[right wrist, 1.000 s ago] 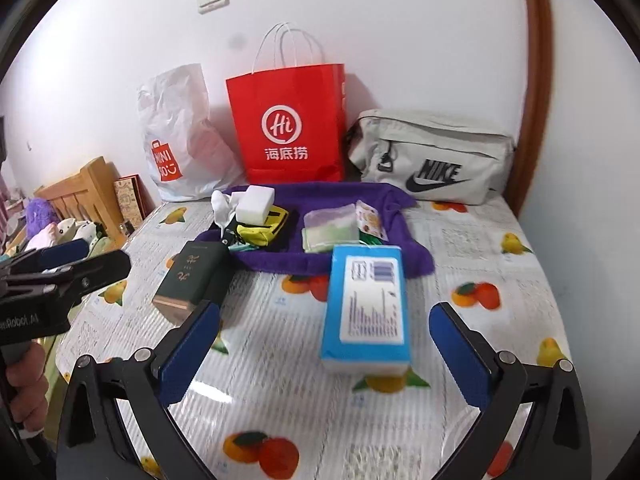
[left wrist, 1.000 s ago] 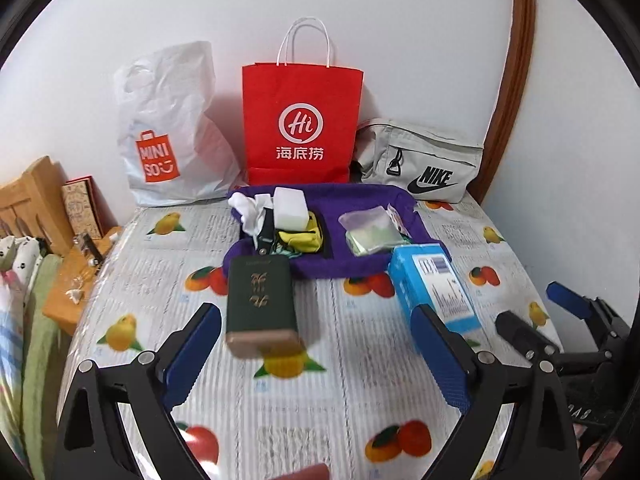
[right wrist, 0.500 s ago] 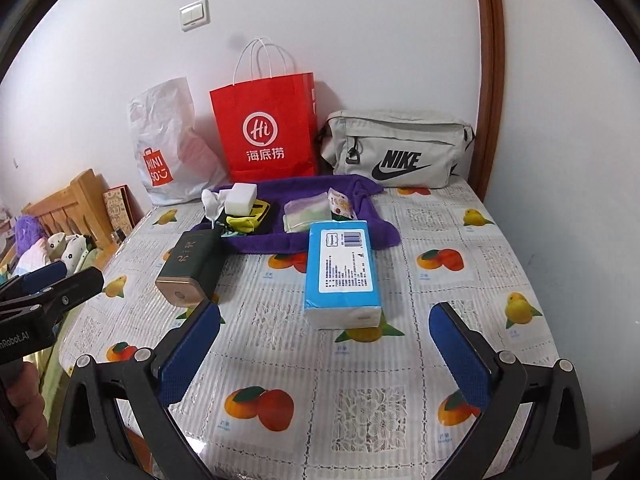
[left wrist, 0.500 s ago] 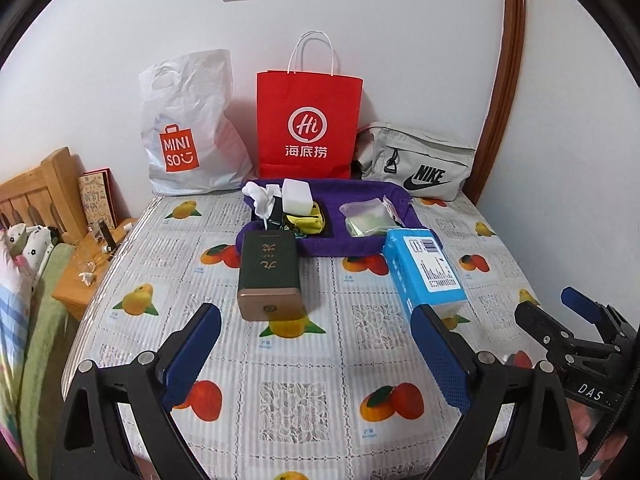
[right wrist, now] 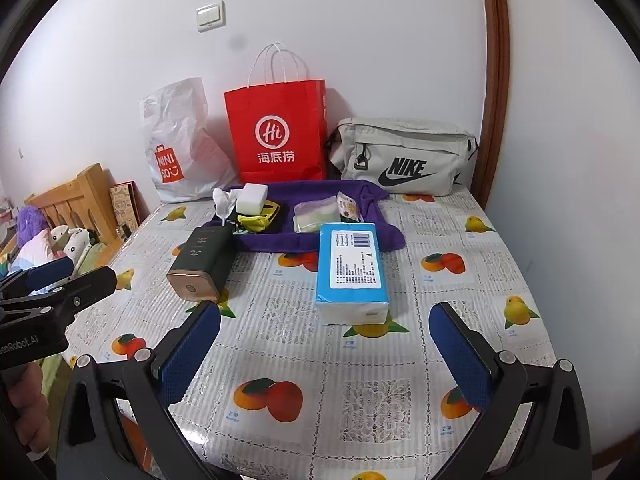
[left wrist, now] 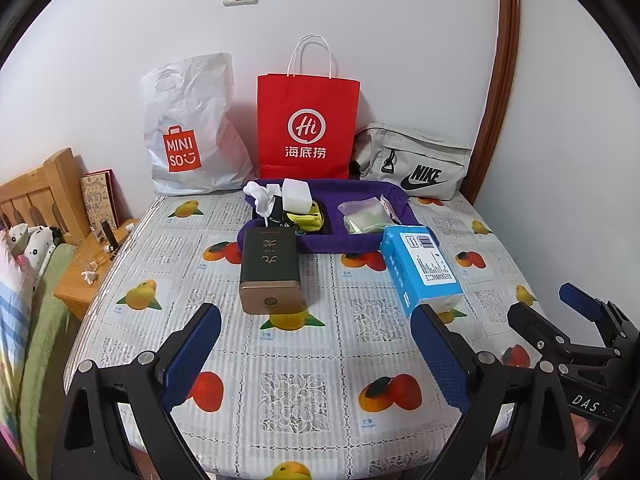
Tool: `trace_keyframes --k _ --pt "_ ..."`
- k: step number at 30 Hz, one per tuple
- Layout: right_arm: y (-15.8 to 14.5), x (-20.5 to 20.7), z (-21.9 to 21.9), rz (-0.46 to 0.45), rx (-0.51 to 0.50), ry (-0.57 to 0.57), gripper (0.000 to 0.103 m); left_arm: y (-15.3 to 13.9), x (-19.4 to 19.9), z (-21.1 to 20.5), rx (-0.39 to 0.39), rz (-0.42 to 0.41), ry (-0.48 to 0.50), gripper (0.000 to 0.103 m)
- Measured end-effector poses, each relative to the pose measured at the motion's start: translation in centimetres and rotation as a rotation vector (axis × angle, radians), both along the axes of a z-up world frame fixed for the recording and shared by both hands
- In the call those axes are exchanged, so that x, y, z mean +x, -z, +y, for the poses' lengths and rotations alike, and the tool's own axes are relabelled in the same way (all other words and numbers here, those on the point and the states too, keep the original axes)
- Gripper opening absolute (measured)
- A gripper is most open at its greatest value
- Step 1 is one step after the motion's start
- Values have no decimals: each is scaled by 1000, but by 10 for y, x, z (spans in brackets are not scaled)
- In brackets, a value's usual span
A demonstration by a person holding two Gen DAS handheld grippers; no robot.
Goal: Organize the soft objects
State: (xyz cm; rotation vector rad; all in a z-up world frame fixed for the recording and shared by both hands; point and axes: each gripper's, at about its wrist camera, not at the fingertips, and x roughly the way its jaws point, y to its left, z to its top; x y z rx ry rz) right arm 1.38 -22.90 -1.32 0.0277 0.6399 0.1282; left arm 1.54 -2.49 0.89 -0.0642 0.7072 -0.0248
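A purple cloth tray (left wrist: 360, 190) (right wrist: 320, 190) lies at the table's back. It holds a white sponge (left wrist: 297, 195), white cloth (left wrist: 260, 196), a yellow pouch (left wrist: 306, 218) and a clear packet (left wrist: 366, 216). In front of it lie a dark green box (left wrist: 270, 270) (right wrist: 204, 262) and a blue tissue pack (left wrist: 420, 268) (right wrist: 350, 268). My left gripper (left wrist: 316, 356) is open and empty near the front edge. My right gripper (right wrist: 326, 352) is open and empty, short of the tissue pack.
A white Miniso bag (left wrist: 188, 128), a red paper bag (left wrist: 306, 128) and a grey Nike bag (left wrist: 416, 160) stand against the back wall. A wooden bed frame (left wrist: 40, 196) and a low stand (left wrist: 92, 264) are left of the fruit-print table (left wrist: 296, 384).
Both grippers have drawn back from the objects toward the table's front edge, so more tablecloth shows. The objects have not moved.
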Motion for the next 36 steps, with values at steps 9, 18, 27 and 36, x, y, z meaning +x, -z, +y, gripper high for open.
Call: trace_keyframes --k 9,18,27,36 --pt "3 -1 1 4 1 0 103 2 -2 0 0 4 -1 96" --pt "3 -1 1 4 3 3 103 2 -3 -1 2 5 -2 96" --pt "2 -3 1 4 4 6 103 4 -2 -2 0 7 -2 96" --pt "2 -4 1 3 7 7 103 3 -2 -2 -1 9 -1 96"
